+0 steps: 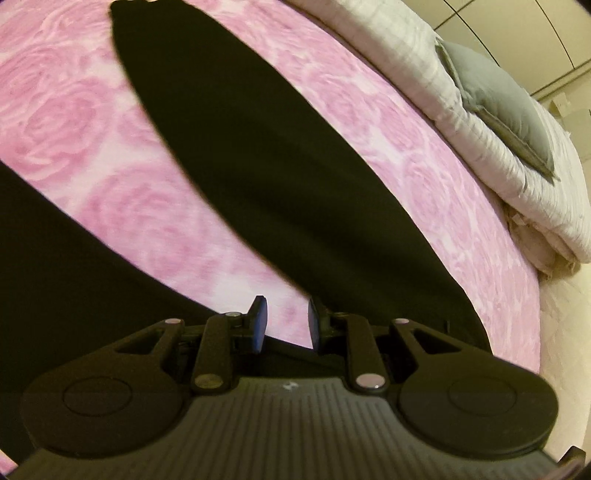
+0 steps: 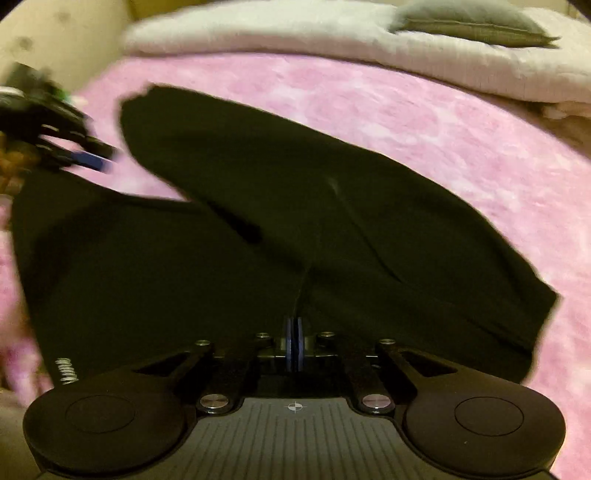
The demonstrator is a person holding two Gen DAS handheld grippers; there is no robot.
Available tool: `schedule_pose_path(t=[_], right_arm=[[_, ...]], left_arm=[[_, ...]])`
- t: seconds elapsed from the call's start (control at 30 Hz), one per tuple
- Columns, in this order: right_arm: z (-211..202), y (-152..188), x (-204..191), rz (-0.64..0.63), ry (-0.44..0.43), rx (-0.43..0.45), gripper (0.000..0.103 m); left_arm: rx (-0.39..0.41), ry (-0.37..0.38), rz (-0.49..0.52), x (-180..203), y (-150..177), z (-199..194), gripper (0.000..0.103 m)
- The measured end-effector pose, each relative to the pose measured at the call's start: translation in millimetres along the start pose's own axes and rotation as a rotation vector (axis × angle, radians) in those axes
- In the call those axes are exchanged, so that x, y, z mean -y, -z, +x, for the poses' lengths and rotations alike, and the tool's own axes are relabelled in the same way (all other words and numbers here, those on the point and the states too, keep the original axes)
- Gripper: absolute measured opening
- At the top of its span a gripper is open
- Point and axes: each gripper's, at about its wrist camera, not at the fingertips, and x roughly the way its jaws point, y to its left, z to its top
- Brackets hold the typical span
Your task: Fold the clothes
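Note:
A black garment lies spread on a pink rose-patterned bedspread; one long sleeve or leg runs diagonally toward the far left. My left gripper is open and empty, hovering over the pink cover in the gap between two parts of the garment. In the right wrist view my right gripper is shut on a fold of the black garment, lifting it into a ridge. The left gripper also shows in the right wrist view, blurred, at the far left beside the garment's end.
A folded white quilt with a grey pillow on it lies along the bed's far edge; both also show in the right wrist view, quilt and pillow. Beige wall and floor lie beyond the bed.

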Motion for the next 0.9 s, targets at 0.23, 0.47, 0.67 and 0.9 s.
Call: schedule_pose_path(t=[0.23, 0.47, 0.67, 0.9], right_arm=[[13, -17, 36, 0.159, 0.243, -0.048, 0.05], [24, -45, 10, 0.156, 0.174, -0.049, 0.045], [28, -75, -20, 0.147, 0.112, -0.028, 0.051], [58, -131, -27, 0.12, 0.08, -0.005, 0.05]], left_arm=[[-0.022, 0.013, 0.014, -48, -28, -23, 0.019], [-0.033, 0.027, 0.044, -76, -59, -31, 0.02], [-0.012, 0.042, 0.065, -98, -99, -26, 0.024], [0.054, 0.026, 0.092, -129, -173, -3, 0.029]])
